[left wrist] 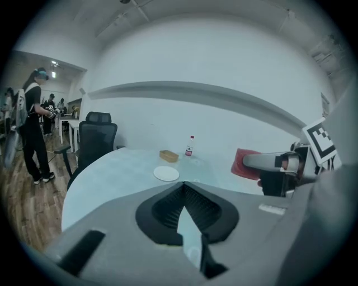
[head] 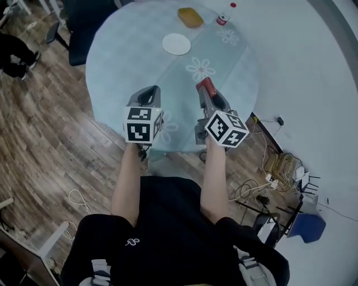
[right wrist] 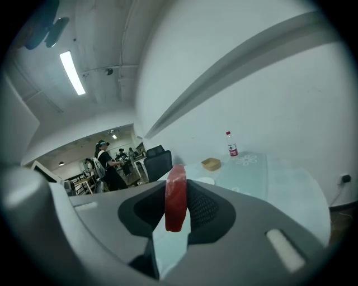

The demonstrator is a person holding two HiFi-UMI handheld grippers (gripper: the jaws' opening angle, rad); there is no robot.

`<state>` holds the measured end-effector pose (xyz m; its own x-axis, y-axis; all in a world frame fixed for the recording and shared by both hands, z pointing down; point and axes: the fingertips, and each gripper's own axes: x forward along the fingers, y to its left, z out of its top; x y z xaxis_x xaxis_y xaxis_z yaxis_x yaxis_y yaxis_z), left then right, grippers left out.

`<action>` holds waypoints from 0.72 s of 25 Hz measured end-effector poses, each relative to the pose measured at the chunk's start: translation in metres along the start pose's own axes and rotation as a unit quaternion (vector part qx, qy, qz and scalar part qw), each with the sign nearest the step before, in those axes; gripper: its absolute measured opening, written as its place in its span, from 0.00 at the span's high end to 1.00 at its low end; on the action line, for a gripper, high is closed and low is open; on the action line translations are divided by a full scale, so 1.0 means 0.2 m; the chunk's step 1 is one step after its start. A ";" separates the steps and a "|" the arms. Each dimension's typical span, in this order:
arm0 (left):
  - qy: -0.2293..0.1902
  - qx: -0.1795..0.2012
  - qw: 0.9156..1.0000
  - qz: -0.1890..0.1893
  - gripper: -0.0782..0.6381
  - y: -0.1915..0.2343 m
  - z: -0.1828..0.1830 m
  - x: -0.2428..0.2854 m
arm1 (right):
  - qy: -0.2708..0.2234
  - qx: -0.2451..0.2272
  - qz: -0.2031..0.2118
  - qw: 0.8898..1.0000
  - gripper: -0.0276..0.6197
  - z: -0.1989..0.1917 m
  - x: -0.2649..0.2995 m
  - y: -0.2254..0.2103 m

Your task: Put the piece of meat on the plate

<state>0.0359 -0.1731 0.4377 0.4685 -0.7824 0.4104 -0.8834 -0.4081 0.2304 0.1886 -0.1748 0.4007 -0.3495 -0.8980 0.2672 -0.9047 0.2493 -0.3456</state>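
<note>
A red piece of meat (head: 205,85) (right wrist: 175,196) stands on edge between the pads of my right gripper (head: 206,90) (right wrist: 178,187), which is shut on it above the near edge of the round table (head: 123,56). The left gripper view shows the same meat (left wrist: 244,163) from the side. A small white plate (head: 176,43) (left wrist: 166,174) (right wrist: 205,181) lies farther back on the table, apart from both grippers. My left gripper (head: 150,90) (left wrist: 183,185) hangs beside the right one, jaws together with nothing in them.
Behind the plate sit a tan basket (head: 191,17) (left wrist: 168,155) and a red-capped bottle (head: 224,18) (right wrist: 231,144). A black office chair (head: 84,22) (left wrist: 95,134) stands at the table's far left. Cables (head: 279,162) lie on the floor at right. A person (left wrist: 33,128) stands far off.
</note>
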 end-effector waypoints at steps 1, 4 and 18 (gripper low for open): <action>0.004 0.003 1.000 -0.001 0.90 -0.02 0.02 0.07 | -0.001 0.008 0.000 1.000 0.80 0.03 0.05 -0.06; 0.028 0.014 0.999 -0.007 0.90 -0.07 0.02 0.21 | 0.008 0.029 0.001 1.000 0.80 0.05 0.18 -0.20; 0.081 -0.007 0.996 0.026 0.90 0.20 -0.05 0.49 | 0.074 0.075 0.023 0.994 0.80 -0.16 0.65 -0.26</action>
<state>0.0473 -0.2608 0.4955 0.4194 -0.7149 0.5595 -0.9066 -0.3615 0.2176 0.1823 -0.2917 0.4823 -0.4320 -0.8212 0.3728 -0.8444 0.2230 -0.4872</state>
